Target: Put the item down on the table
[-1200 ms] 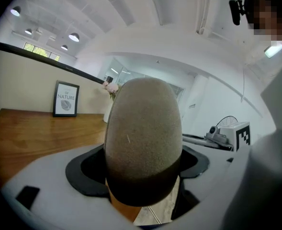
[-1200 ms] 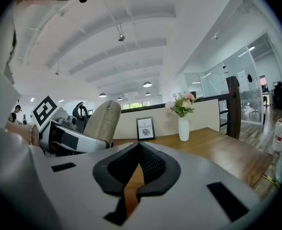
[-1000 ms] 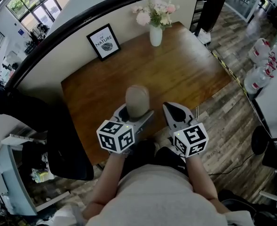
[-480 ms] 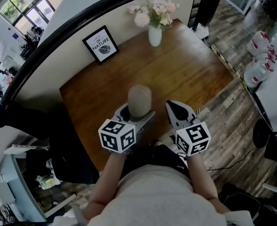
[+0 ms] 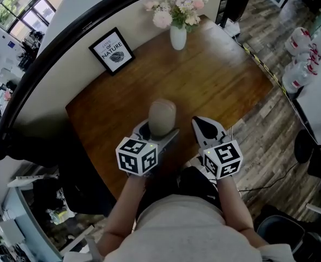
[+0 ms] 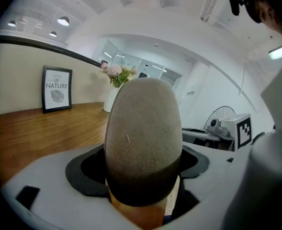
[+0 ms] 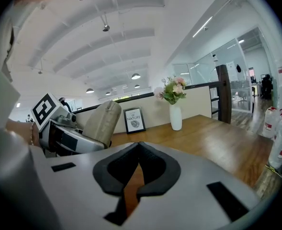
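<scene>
an open office: glass partitions (image 7: 203, 73), ceiling downlights (image 7: 135, 76), water jugs (image 5: 299, 42), a wooden table (image 5: 214, 81) with framed print (image 5: 111, 51).

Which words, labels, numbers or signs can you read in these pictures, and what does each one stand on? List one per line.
"OF NATURE": on the framed print; the smaller word above it is too small to read.
Marker cubes: black-and-white square patterns only, no letters or numbers.
Water jugs on the floor: labels too small to read.
</scene>
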Action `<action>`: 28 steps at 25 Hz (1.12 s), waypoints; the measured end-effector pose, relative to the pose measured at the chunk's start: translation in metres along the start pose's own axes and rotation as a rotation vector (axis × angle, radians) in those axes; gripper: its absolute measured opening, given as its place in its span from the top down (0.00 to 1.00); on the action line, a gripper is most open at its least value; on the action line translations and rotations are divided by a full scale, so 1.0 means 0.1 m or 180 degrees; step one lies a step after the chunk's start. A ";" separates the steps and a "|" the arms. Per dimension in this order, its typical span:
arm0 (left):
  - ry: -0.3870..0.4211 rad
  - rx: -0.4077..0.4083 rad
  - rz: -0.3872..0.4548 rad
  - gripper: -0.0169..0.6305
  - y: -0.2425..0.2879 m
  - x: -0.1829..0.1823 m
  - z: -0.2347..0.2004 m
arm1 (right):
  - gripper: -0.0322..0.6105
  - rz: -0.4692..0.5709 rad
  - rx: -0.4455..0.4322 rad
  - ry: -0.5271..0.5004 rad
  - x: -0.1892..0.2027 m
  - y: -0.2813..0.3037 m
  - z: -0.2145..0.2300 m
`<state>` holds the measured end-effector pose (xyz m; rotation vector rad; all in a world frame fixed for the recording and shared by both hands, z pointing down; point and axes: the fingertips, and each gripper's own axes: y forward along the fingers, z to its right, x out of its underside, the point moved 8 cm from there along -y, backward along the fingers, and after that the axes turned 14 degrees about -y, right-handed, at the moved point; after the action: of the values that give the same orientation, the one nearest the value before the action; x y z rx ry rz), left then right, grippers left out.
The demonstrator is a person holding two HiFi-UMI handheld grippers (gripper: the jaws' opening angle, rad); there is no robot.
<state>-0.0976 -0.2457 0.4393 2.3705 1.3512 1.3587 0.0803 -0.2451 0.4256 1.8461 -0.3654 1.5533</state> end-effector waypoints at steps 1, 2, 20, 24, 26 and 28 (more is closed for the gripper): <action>0.0035 -0.0024 -0.0030 0.34 0.03 -0.01 -0.04 | 0.94 -0.0017 -0.0002 0.0003 0.01 0.03 0.01; 0.0081 -0.0053 -0.0059 0.34 0.05 -0.02 -0.07 | 0.94 -0.0033 -0.0004 0.0010 0.03 0.06 0.02; 0.0735 -0.0368 -0.0953 0.34 0.82 -0.05 -0.66 | 0.94 -0.0418 -0.0053 0.0201 0.48 0.53 0.32; 0.0839 -0.0341 -0.1186 0.34 1.00 -0.05 -0.75 | 0.94 -0.0460 -0.0097 0.0246 0.57 0.61 0.36; 0.0915 -0.0364 -0.1320 0.34 1.08 -0.05 -0.80 | 0.94 -0.0490 -0.0104 0.0256 0.61 0.63 0.39; 0.0974 -0.0366 -0.1426 0.34 1.17 -0.05 -0.83 | 0.94 -0.0513 -0.0092 0.0273 0.64 0.65 0.42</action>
<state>-0.0844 -0.3465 0.5407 1.6921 1.6927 1.6371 0.0882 -0.3065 0.5047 1.7357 -0.1936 1.5034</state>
